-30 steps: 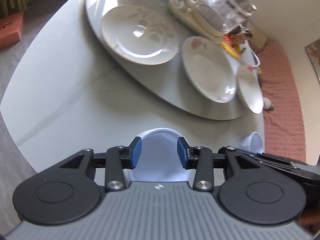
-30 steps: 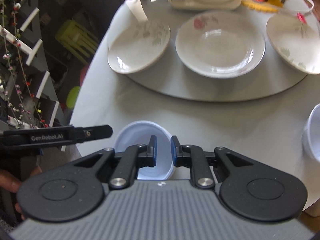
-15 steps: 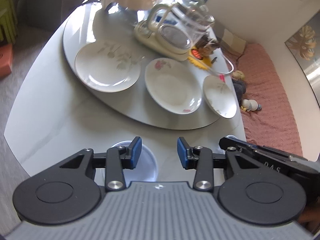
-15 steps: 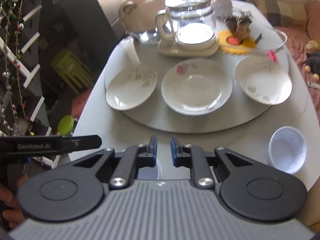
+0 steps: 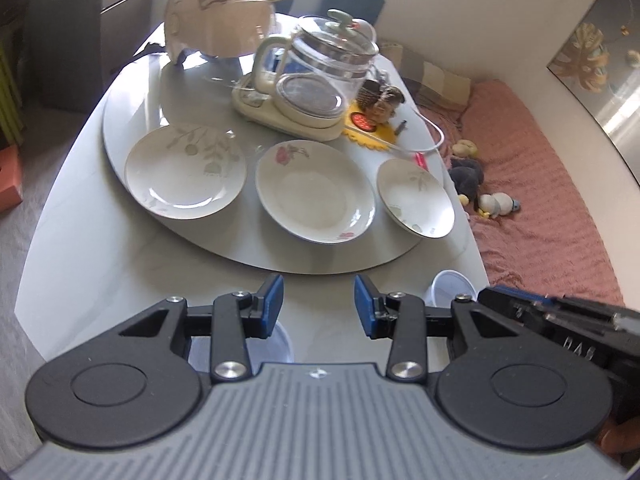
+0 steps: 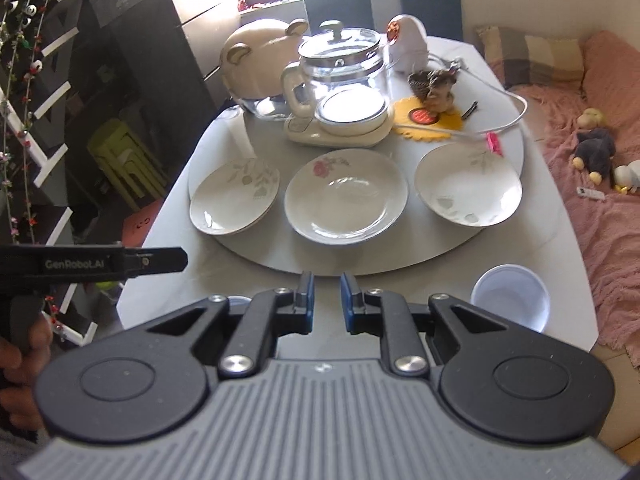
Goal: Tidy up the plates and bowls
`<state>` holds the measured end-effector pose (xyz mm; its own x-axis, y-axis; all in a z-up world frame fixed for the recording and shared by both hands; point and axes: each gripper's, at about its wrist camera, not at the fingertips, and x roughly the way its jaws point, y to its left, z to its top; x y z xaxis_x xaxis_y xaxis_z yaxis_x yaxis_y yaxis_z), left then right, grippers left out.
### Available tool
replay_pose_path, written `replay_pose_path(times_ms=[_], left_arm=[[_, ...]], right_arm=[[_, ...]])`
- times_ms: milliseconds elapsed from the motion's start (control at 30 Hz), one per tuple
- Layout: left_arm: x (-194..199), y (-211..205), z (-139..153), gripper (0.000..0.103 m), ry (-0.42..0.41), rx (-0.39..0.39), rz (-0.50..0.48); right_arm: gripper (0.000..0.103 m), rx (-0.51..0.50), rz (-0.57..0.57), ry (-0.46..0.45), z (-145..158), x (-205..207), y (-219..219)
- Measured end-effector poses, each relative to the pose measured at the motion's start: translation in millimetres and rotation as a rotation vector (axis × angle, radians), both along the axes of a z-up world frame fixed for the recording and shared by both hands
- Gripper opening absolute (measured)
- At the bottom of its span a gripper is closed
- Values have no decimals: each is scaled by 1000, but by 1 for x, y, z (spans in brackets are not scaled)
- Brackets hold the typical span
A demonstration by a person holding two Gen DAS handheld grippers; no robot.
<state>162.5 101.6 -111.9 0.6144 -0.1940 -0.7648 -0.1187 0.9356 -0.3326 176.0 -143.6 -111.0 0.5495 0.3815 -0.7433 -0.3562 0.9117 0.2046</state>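
Note:
Three floral plates lie in a row on the grey turntable [image 6: 400, 256]: left plate [image 5: 186, 172] [image 6: 236, 200], middle plate [image 5: 316, 196] [image 6: 346, 196], right plate [image 5: 416, 198] [image 6: 468, 190]. One white plastic bowl [image 5: 280, 346] [image 6: 236, 302] sits near the table's front edge, mostly hidden under the gripper bodies. A second white bowl [image 5: 452, 292] [image 6: 510, 298] stands at the front right. My left gripper [image 5: 320, 306] hangs open above the table with nothing between its pads. My right gripper [image 6: 326, 300] is shut and empty, beside the left one.
Behind the plates stand a glass kettle [image 6: 340, 80] on its base, a bear-eared cream cover [image 6: 256, 60], a yellow mat with a figurine [image 6: 434, 84] and a white cable. A pink bed [image 6: 600, 200] lies to the right, and dark shelving stands to the left.
Both grippers have risen and drawn back from the near white bowl, which stays on the table. Far more of the table shows. The jaws keep the same width.

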Motion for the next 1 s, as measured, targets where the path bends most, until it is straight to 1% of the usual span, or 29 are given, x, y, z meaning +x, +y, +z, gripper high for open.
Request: replay_pose_path(times_ms=[100, 200, 333, 467, 700, 767, 833, 900, 1000], left_arm=[[3, -8, 1, 45, -1, 9, -21], [11, -14, -1, 45, 4, -9, -48], [25, -26, 1, 45, -10, -5, -109], [35, -40, 2, 45, -21, 6, -176], [59, -54, -3, 45, -25, -3, -254], [65, -58, -5, 45, -32, -10, -286], [76, -64, -12, 45, -17, 9, -315], [85, -66, -17, 45, -19, 5, -332], [96, -75, -24, 45, -7, 34, -357]], right_arm=[[18, 37, -25, -51, 6, -2, -8], [18, 22, -35, -67, 8, -2, -10], [18, 5, -71, -57, 6, -2, -18], [18, 4, -132, -40, 4, -2, -28], [18, -15, -222, -36, 1, -4, -40], [18, -18, -263, -29, 0, -4, -45], [18, -28, -317, -26, -2, -1, -48], [18, -34, -351, -19, -6, 0, -51], [18, -23, -391, -6, -12, -1, -61]])
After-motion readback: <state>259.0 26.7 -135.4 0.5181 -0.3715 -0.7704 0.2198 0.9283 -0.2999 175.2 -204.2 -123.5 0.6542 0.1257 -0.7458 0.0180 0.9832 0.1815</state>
